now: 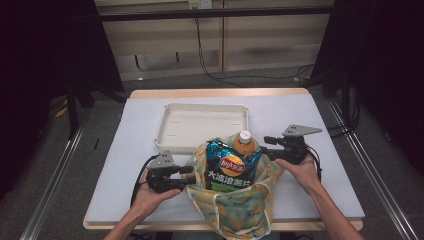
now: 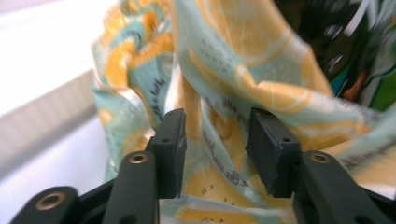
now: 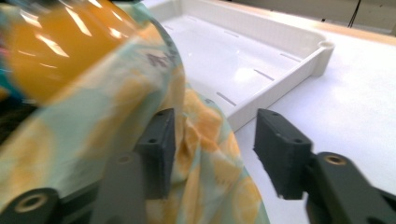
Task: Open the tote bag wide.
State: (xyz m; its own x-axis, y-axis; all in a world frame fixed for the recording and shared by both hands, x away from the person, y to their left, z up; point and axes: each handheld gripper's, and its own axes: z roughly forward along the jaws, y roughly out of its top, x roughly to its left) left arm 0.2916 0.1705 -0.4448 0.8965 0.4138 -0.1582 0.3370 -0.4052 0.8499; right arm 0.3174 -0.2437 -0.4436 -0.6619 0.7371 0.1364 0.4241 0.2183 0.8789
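A cloth bag [image 1: 235,205] printed with lemon slices stands at the near middle of the table. It holds a teal chip packet [image 1: 231,167] and an orange drink bottle [image 1: 245,142] with a white cap. My left gripper [image 1: 192,176] is at the bag's left edge. Seen from the left gripper view, this gripper [image 2: 217,140] is open, with bag cloth [image 2: 243,60] lying loose between the jaws. My right gripper [image 1: 267,145] is at the bag's right edge, beside the bottle. It [image 3: 212,140] is also open; the cloth [image 3: 93,135] brushes one jaw and the other stands free.
A white shallow tray [image 1: 172,112] lies just behind the bag, its corner [image 3: 322,51] close to my right gripper. The table's white cover [image 1: 140,150] stretches out on both sides. Dark curtains and cables are beyond the table's far edge.
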